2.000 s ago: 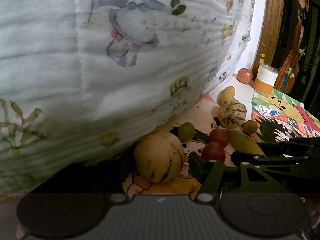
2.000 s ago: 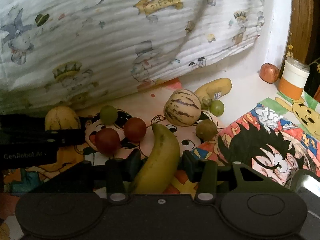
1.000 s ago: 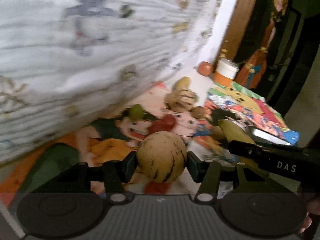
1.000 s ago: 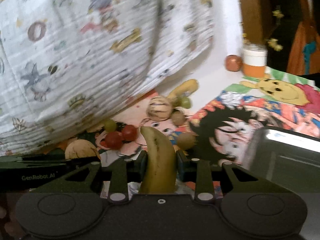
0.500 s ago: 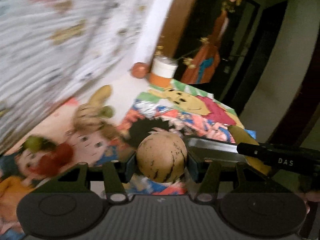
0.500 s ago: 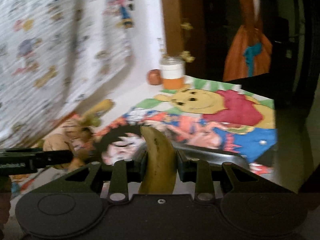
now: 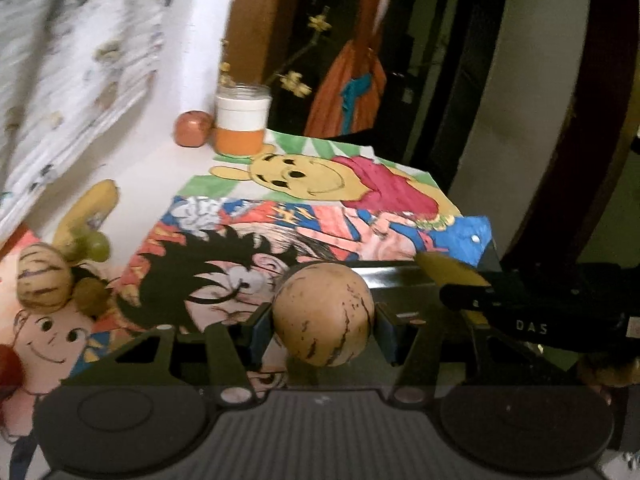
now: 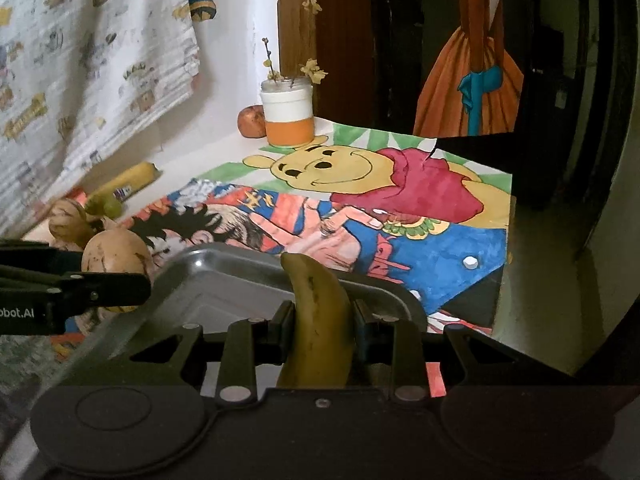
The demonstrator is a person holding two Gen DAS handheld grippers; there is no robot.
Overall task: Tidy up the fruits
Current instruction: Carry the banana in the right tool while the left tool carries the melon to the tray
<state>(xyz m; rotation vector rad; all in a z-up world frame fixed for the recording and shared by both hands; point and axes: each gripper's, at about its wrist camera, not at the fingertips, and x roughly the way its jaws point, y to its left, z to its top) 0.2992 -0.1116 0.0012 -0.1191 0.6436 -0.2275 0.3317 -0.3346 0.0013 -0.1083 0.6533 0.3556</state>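
The left claw (image 7: 324,330) is clamped on a striped melon (image 7: 323,314), just left of the tray (image 7: 400,280). In the right view, the right claw (image 8: 322,326) is clamped on a banana (image 8: 320,320) over the tray's (image 8: 224,280) rim.

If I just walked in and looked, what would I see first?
First, the fruit being carried: the left gripper pinches a round tan melon with dark streaks, and the right gripper pinches a banana over a metal tray. Next, the bright Winnie the Pooh drawing lying behind the tray, with an orange-and-white jar at its far corner.
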